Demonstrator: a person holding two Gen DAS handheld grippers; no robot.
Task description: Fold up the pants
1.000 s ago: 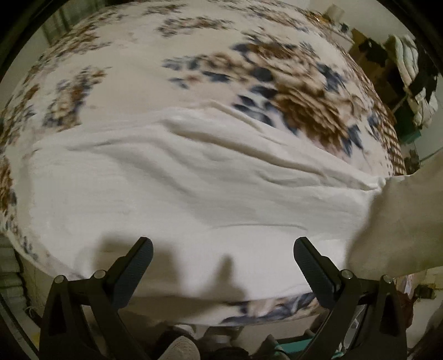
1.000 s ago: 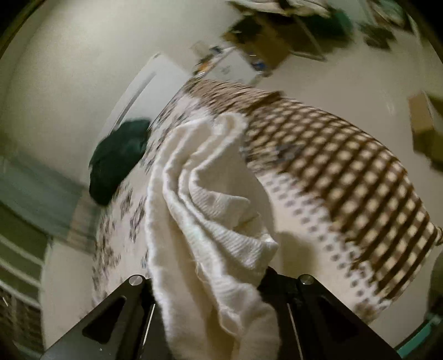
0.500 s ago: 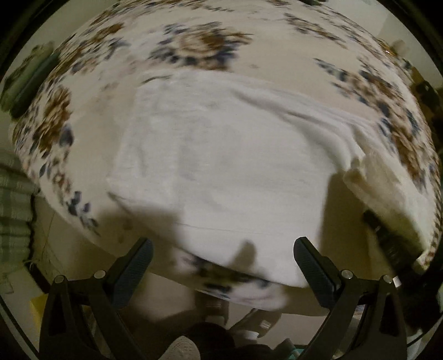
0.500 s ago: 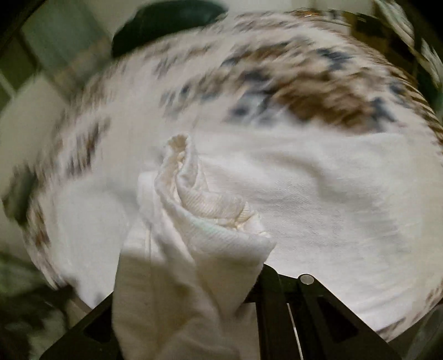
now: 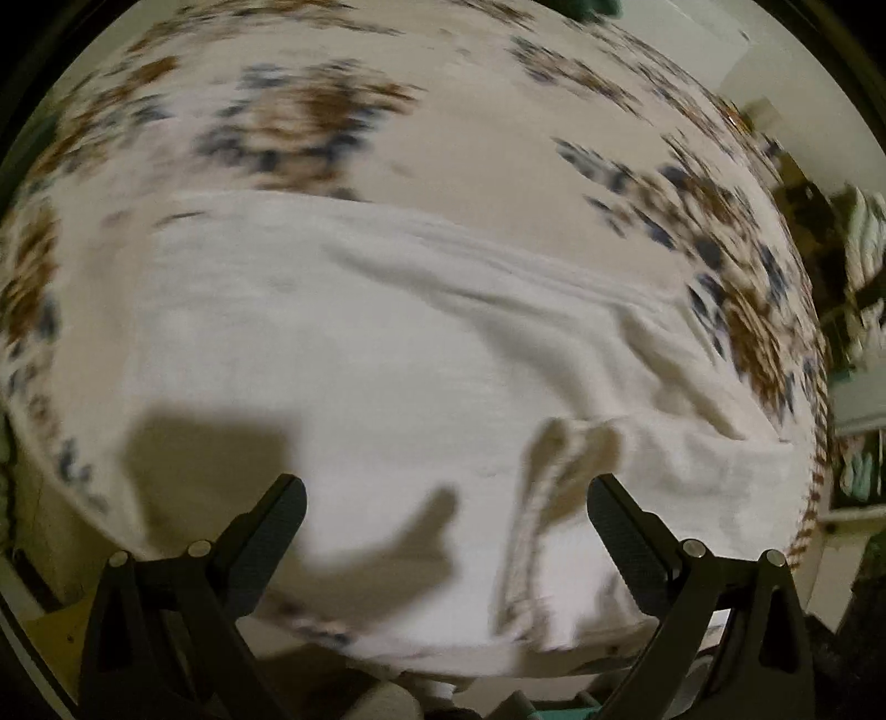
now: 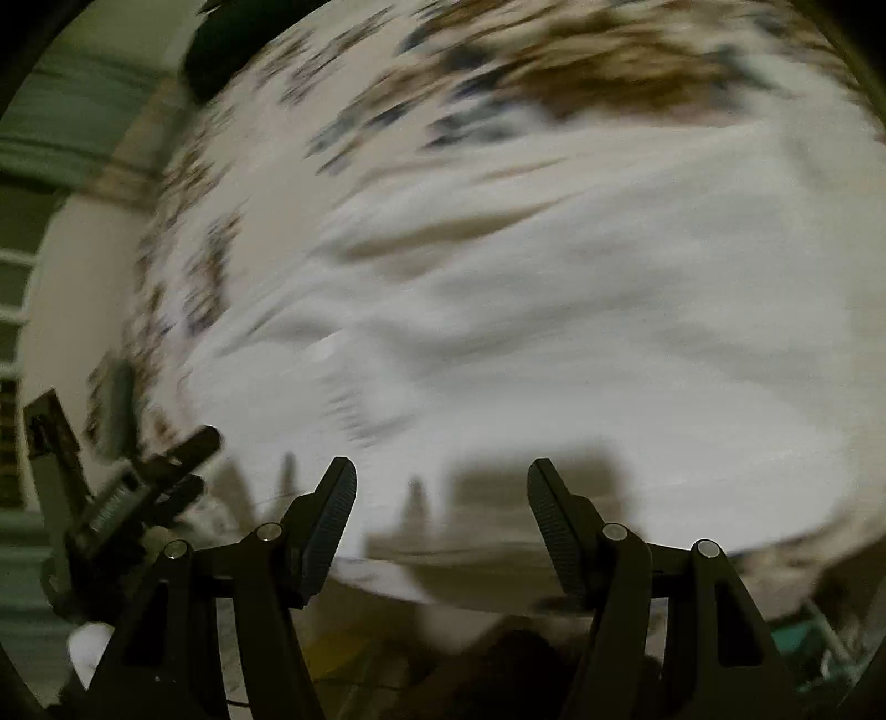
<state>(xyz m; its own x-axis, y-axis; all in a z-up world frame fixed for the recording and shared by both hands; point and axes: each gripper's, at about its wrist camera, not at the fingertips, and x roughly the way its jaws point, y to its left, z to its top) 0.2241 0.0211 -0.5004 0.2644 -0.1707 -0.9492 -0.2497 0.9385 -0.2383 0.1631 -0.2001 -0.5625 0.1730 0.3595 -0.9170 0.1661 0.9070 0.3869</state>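
White pants [image 5: 354, 354] lie spread on a floral bedspread [image 5: 470, 127], with a bunched fold [image 5: 559, 454] resting near the front right. My left gripper [image 5: 446, 498] is open and empty, hovering above the pants' near edge. In the right wrist view the pants [image 6: 554, 310] fill the middle, blurred by motion. My right gripper [image 6: 440, 498] is open and empty above their near edge. The left gripper also shows in the right wrist view [image 6: 149, 476], at the lower left.
The bed's front edge runs just under both grippers. A dark green bundle [image 6: 221, 39] lies at the bed's far end. Clutter and shelves [image 5: 853, 249] stand to the right of the bed.
My right gripper has opened and let go of the bunched pants end, which now lies on the spread pants. Both grippers have shifted over the bed.
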